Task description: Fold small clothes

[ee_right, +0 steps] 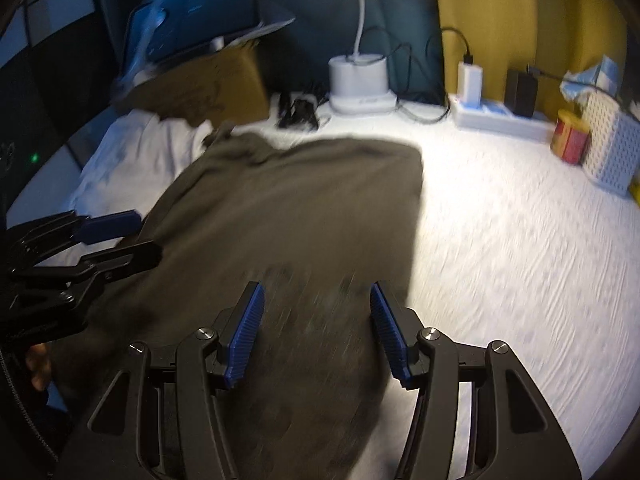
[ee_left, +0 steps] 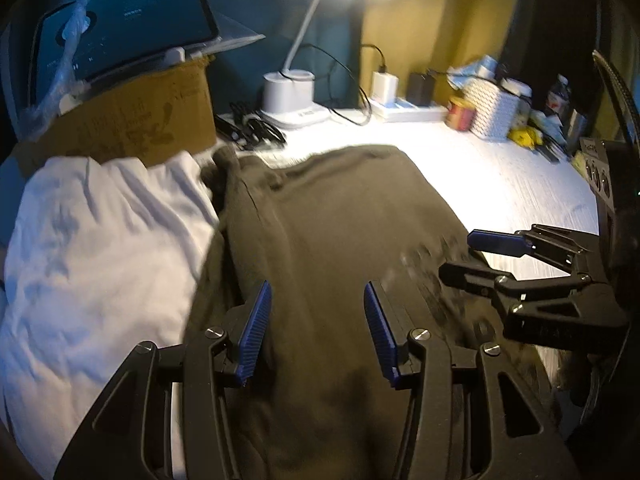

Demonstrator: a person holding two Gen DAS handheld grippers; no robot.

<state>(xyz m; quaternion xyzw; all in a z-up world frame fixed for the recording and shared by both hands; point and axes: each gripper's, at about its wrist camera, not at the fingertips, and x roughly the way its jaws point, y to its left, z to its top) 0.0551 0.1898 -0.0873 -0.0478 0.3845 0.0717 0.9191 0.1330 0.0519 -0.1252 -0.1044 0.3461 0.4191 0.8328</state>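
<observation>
A dark olive garment (ee_left: 340, 216) (ee_right: 288, 208) lies spread flat on the white table (ee_right: 500, 240), its far edge folded straight. A crumpled white garment (ee_left: 100, 248) (ee_right: 132, 152) lies to its left, partly under it. My left gripper (ee_left: 317, 292) hovers over the near part of the dark garment with its blue pads apart and nothing between them. In the right wrist view the left gripper (ee_right: 148, 234) shows at the garment's left edge. My right gripper (ee_right: 316, 288) stands open over the garment's near right part, and the left wrist view shows the right gripper (ee_left: 456, 254) near the right edge.
A cardboard box (ee_left: 140, 124) with a tablet (ee_left: 120, 20) on top stands at the back left. A lamp base (ee_right: 360, 84), cables, a power strip (ee_right: 500, 116), a red can (ee_right: 570, 140) and a white perforated basket (ee_right: 612, 148) line the back wall.
</observation>
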